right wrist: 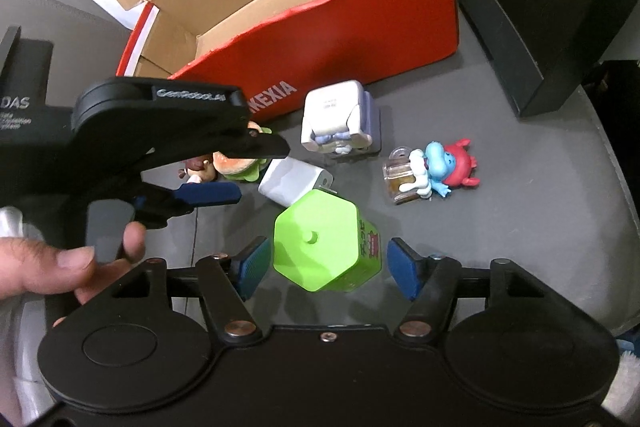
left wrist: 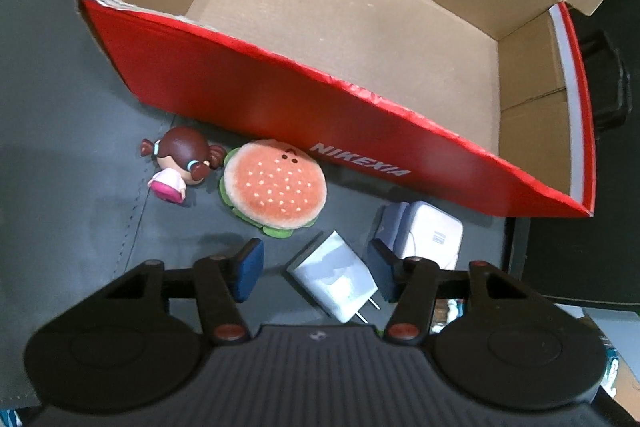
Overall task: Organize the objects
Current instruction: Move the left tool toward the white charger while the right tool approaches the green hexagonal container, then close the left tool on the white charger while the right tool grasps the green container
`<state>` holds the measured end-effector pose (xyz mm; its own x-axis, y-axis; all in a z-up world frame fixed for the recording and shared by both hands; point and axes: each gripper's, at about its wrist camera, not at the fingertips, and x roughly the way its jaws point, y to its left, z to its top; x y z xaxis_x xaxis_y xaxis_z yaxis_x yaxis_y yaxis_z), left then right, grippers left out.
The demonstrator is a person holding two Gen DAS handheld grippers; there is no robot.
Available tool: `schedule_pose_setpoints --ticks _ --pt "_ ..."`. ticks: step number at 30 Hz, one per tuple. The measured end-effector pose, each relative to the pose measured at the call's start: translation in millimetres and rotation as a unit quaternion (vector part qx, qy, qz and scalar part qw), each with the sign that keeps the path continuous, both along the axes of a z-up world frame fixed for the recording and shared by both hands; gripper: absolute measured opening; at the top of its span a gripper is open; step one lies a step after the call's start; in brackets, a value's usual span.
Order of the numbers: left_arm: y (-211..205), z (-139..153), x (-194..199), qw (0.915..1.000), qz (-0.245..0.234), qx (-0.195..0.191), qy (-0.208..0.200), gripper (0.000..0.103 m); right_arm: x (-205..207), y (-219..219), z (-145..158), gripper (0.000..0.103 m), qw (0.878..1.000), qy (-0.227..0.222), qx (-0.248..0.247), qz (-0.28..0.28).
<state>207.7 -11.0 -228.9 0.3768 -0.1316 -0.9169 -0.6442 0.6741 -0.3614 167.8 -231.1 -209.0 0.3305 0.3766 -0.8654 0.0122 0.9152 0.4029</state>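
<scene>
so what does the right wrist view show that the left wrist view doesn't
Only the right wrist view: the green cup between the right gripper pads, not visibly pressed, a blue and red figure with a clear bottle, and a hand on the left gripper.

Only the left wrist view: the whole girl figure, the box floor, bare, and the left gripper pads astride the charger, not touching.

Both: the red box, burger plush, charger, white adapter.

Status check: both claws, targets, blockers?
Left claw open, straddling white charger. Right claw open around green cup, pads not touching. Red box empty. Nothing in the way.
</scene>
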Motion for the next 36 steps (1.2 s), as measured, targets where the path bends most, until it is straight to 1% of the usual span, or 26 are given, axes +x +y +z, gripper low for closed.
schedule_pose_setpoints --ticks 1,3,11,12,17,18,23,30,32,36 --pt "-1 -2 2 1.0000 0.000 0.004 0.003 0.056 0 0 -1 0.064 1.000 0.001 0.000 0.001" --pt "-3 -4 6 0.9998 0.015 0.009 0.006 0.056 -1 -2 -3 0.064 1.000 0.002 -0.002 0.002" --pt "-10 -4 16 0.9989 0.006 0.043 0.021 0.056 1 -1 -5 0.064 1.000 0.000 0.001 0.000" --pt "-10 -4 16 0.9988 0.013 0.042 0.020 0.056 1 -2 -5 0.064 1.000 0.001 0.002 -0.001" --pt "-13 -9 16 0.9986 0.010 0.041 0.030 0.056 0 -5 -4 0.064 1.000 -0.001 -0.001 -0.006" --pt "-14 -10 16 0.9986 0.017 0.039 0.032 0.056 -1 -6 -3 0.064 1.000 -0.001 -0.002 -0.007" --pt "-11 -11 2 0.9985 0.027 0.029 0.037 0.056 1 -6 -4 0.064 1.000 0.000 -0.001 -0.011" --pt "-11 -8 -13 0.9960 0.079 0.017 0.037 0.056 2 2 -3 0.066 1.000 -0.010 -0.015 0.003" --pt "-10 -9 -15 0.9959 0.082 0.016 0.037 0.056 3 5 -4 0.067 1.000 -0.011 -0.017 0.007" --pt "-10 -9 -20 0.9926 0.118 0.007 0.028 0.056 5 12 -4 0.068 0.999 -0.016 -0.024 0.017"
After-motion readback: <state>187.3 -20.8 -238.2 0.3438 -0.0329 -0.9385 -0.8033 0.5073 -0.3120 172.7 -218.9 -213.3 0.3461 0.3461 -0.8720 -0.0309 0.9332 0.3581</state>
